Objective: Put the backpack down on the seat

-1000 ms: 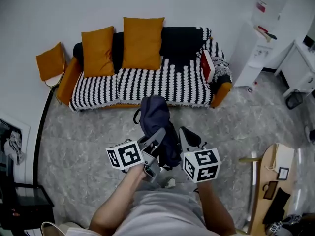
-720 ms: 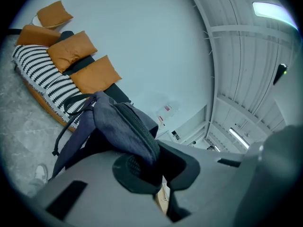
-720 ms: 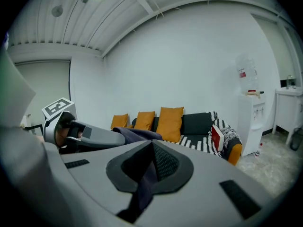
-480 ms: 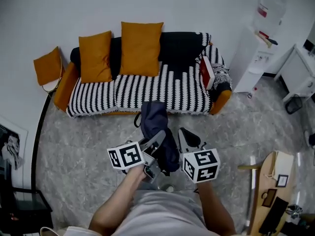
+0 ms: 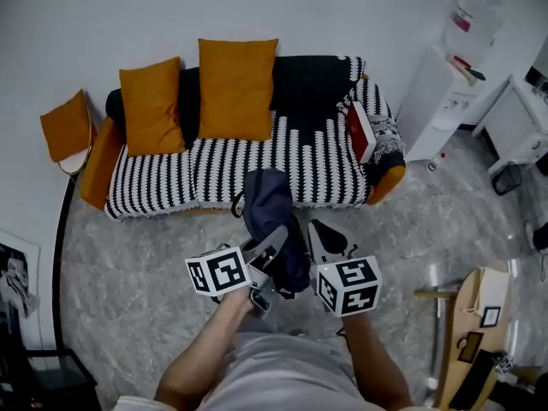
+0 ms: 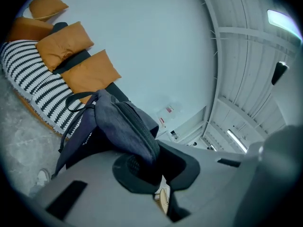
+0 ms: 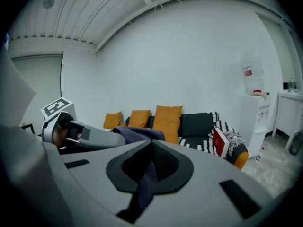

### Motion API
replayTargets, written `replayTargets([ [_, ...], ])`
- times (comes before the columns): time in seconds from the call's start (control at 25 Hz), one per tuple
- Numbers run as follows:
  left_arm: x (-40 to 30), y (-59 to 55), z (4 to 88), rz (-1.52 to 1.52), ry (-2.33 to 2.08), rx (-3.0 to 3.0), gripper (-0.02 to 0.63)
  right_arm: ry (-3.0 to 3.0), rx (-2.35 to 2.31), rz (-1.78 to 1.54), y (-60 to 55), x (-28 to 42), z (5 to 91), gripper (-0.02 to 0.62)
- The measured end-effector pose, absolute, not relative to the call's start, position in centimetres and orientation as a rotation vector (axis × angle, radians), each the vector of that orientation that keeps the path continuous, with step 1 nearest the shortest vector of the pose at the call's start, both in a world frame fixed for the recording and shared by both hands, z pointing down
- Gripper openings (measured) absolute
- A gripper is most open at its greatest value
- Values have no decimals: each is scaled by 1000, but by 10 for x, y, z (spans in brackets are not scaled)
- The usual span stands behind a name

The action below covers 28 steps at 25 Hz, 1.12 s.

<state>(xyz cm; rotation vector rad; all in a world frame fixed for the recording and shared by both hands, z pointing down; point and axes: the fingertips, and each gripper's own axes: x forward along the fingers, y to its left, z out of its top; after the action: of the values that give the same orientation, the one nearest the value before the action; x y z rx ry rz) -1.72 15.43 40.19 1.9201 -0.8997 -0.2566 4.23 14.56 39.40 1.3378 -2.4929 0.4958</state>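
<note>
Stood mid-carry, by the look of it: held the dark blue backpack (image 5: 272,217) up off the marbled floor (image 5: 154,255), at the centre of the head view, just short of the front edge of the striped sofa (image 5: 171,174) and not yet on its seat. Gripped it from both sides, with the left gripper (image 5: 276,240) clenched on a thick fold of the bag's zippered fabric and the right gripper (image 5: 318,234) pinched tight on a thin strip of the same blue cloth. Judged the putting-down itself not begun. Needed next, most likely, to carry the bag forward over the seat edge and lower it onto the bare striped stretch right of centre, below the dark backrest. Needed also to keep clear of the orange cushions (image 5: 235,88) at upper left and the red book-like item (image 5: 360,120) propped by the sofa's right arm, and only then to loosen both grips. Could not make out the bag's underside or its clearance above the floor, both blocked by the grippers and their marker cubes (image 5: 218,272). Could not tell either whether the right jaws had caught a strap or merely loose fabric. Found the clutter at lower right too small to name.
</note>
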Motion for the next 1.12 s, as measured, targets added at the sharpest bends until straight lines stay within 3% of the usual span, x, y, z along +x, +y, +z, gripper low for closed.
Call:
replayTargets([
  [1.12, -120, -69, 397, -177, -727, 1962, 8, -2373, 1457, 477, -76, -70, 384, 2],
])
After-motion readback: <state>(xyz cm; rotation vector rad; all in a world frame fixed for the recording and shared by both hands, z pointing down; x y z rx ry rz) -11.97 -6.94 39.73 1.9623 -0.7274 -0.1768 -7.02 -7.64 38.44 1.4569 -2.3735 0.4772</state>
